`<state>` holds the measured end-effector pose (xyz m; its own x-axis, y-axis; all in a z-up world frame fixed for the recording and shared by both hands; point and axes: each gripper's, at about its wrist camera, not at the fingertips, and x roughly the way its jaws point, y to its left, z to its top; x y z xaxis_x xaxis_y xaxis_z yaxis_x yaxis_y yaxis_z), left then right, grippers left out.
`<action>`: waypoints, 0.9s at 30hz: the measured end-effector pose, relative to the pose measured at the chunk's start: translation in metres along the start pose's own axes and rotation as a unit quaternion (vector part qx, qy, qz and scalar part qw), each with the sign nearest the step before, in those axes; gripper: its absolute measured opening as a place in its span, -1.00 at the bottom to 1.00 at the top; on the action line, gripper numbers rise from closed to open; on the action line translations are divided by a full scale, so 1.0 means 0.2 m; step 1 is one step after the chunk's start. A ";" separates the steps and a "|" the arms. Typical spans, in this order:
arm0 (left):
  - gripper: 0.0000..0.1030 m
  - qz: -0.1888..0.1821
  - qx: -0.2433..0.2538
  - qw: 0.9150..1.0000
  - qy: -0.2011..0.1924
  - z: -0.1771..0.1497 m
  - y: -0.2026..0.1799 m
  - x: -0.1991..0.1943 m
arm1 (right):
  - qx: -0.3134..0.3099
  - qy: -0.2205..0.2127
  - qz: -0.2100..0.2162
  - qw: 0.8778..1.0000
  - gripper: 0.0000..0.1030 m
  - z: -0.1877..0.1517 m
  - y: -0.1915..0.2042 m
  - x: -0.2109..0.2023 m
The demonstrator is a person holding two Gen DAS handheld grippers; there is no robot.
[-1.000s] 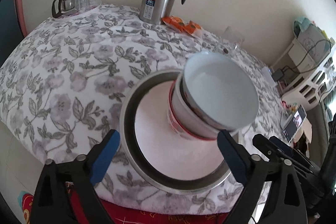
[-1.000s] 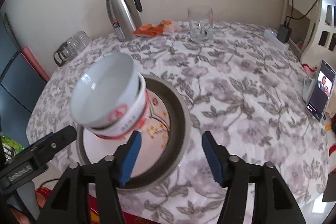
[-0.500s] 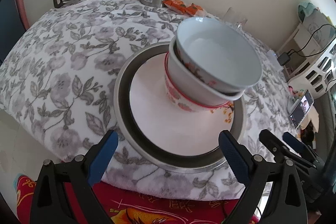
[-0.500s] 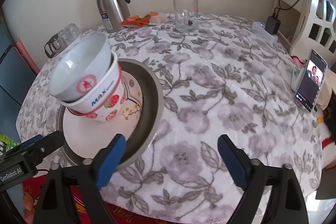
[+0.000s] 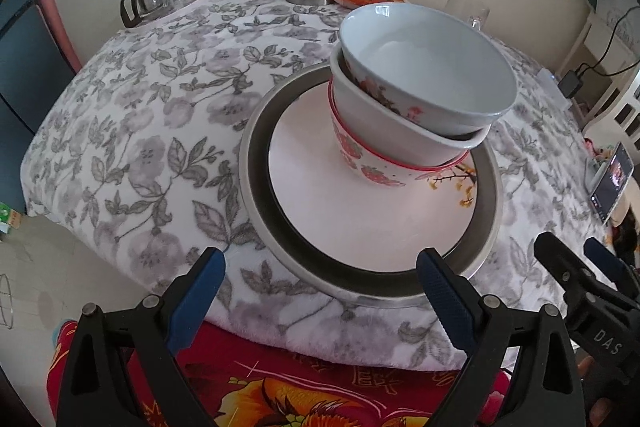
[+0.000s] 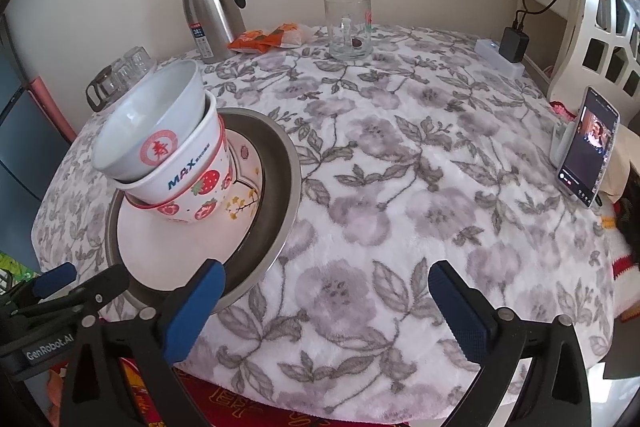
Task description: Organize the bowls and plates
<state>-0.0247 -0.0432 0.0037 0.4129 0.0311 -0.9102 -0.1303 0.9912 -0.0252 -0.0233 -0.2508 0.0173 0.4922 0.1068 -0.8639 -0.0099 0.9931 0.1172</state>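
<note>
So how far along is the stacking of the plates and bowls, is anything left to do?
It looks mostly done: three nested bowls sit on the white plate, which lies in the metal pan on the floral table. Nothing is in hand; the left gripper and right gripper are both open and empty. The top bowl sits tilted, so straightening it may be all that remains.
</note>
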 end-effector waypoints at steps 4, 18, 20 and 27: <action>0.88 0.018 -0.001 1.000 -0.005 -0.01 0.00 -0.01 | 0.003 0.001 0.001 1.000 1.00 -0.01 -0.01 0.00; 0.87 0.037 -0.003 0.999 -0.001 -0.03 -0.02 0.00 | 0.000 0.004 0.005 1.000 1.00 -0.03 -0.02 0.00; 0.87 0.038 -0.006 0.999 0.000 -0.03 -0.02 0.00 | -0.001 0.005 0.005 1.000 1.00 -0.03 -0.02 0.00; 0.87 0.042 -0.009 0.999 0.000 -0.04 -0.01 0.00 | -0.004 0.010 0.006 1.000 1.00 -0.03 -0.02 0.01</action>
<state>-0.0308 -0.0471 0.0008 0.4005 0.1134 -0.9092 -0.1796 0.9828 0.0434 -0.0272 -0.2544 0.0115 0.4743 0.1205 -0.8721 -0.0238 0.9920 0.1242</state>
